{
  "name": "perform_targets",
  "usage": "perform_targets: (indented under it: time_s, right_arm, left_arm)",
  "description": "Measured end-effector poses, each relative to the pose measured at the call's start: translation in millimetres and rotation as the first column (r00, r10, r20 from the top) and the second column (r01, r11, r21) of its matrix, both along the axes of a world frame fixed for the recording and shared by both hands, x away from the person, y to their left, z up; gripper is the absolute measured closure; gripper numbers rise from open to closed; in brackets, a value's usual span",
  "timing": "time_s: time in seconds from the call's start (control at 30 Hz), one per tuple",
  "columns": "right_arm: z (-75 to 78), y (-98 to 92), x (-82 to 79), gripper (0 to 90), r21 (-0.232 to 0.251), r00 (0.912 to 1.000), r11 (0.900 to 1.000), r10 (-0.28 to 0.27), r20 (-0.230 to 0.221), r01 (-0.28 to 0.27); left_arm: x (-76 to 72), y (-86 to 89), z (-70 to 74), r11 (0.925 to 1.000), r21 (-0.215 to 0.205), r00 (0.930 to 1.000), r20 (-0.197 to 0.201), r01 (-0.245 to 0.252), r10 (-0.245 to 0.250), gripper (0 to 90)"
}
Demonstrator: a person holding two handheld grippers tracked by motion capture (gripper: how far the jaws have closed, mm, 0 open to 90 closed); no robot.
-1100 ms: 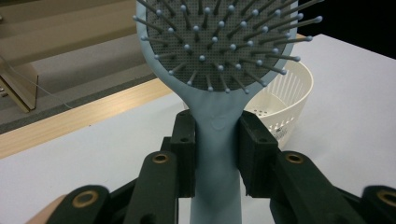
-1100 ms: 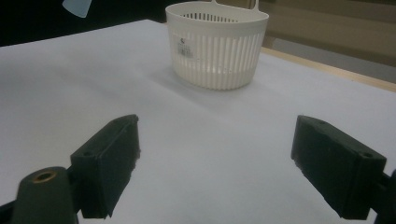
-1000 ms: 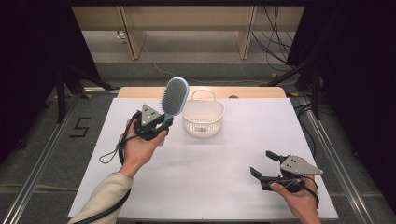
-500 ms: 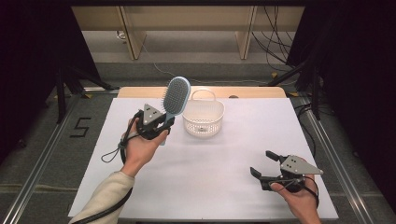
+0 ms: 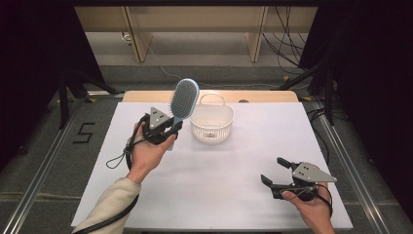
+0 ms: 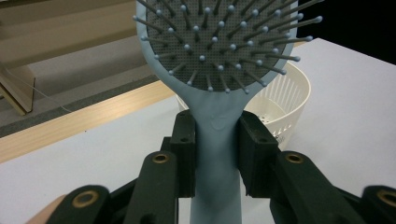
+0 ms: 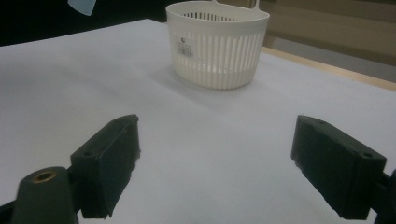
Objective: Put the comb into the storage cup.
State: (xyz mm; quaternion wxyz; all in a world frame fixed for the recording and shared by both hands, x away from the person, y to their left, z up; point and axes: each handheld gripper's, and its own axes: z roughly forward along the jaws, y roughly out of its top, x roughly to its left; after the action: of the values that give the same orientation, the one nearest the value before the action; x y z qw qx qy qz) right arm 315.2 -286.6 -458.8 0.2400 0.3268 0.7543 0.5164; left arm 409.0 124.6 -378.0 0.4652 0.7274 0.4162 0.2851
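Observation:
A light blue hairbrush (image 5: 183, 101) with a grey bristle pad stands upright in the air, left of the white slatted basket (image 5: 212, 123). My left gripper (image 5: 168, 130) is shut on its handle. In the left gripper view the two black pads clamp the handle of the hairbrush (image 6: 218, 135) from both sides, with the left gripper (image 6: 217, 154) below the bristled head and the basket (image 6: 285, 100) behind it. My right gripper (image 5: 274, 171) rests low at the table's front right, open and holding nothing. Seen along the right gripper (image 7: 217, 163), the basket (image 7: 217, 43) stands ahead on the white table.
A white sheet (image 5: 243, 165) covers the table, with a wooden strip (image 5: 146, 95) along its far edge. Wooden shelf legs (image 5: 139, 39) stand on the floor beyond. Black curtains hang at both sides. A metal rail (image 5: 341, 156) runs along the right.

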Motion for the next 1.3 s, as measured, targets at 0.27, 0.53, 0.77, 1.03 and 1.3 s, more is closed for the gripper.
perform_targets:
  time_s: [0.27,0.53,0.77,1.03,1.3]
  right_arm:
    - [0.0,0.0,-0.1,16.1,0.000,1.0000,1.000,0.000,0.000,0.000]
    - [0.3,-0.2,-0.2,16.1,-0.001,1.0000,1.000,0.001,0.000,-0.001]
    - [0.3,-0.4,-0.3,16.1,-0.003,1.0000,1.000,-0.001,0.000,0.001]
    - [0.4,-0.6,-0.3,16.1,-0.005,1.0000,1.000,-0.001,0.001,0.001]
    - [0.3,-0.6,-0.3,16.1,-0.004,1.0000,1.000,0.000,0.002,0.000]
  left_arm:
    - [0.8,-1.8,1.0,1.0000,-0.006,1.0000,0.002,0.002,-0.002,70.1]
    - [1.8,-3.4,1.8,1.0000,-0.007,1.0000,0.005,0.004,-0.004,70.1]
    - [2.8,-5.3,4.1,0.9999,-0.007,0.9999,0.011,0.010,-0.010,70.1]
    - [4.1,-8.0,4.7,0.9999,-0.010,0.9998,0.010,0.014,-0.014,70.1]
    - [5.1,-10.7,6.3,0.9998,-0.015,0.9998,0.015,0.016,-0.016,70.1]
